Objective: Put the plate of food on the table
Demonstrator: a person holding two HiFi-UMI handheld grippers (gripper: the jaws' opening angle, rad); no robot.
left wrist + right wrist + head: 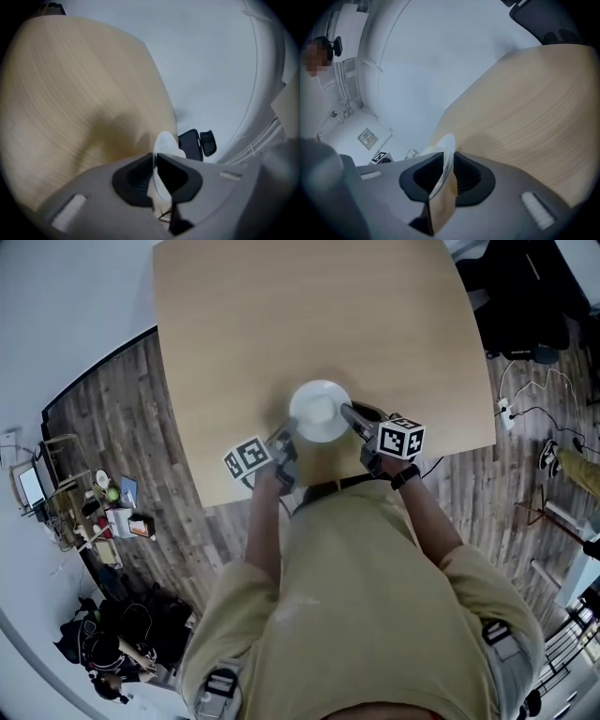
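Observation:
A white round plate (320,410) hangs over the near edge of the light wooden table (309,324), held at both sides. My left gripper (281,441) is shut on the plate's left rim (161,145), which shows edge-on between its dark pads. My right gripper (354,420) is shut on the plate's right rim (446,150), also edge-on between its pads. No food is plain on the plate from the head view.
The table's wide top stretches away beyond the plate. Dark wood floor lies around it. Cables and a power strip (506,411) are on the floor at the right. Shelves with small items (103,507) stand at the left.

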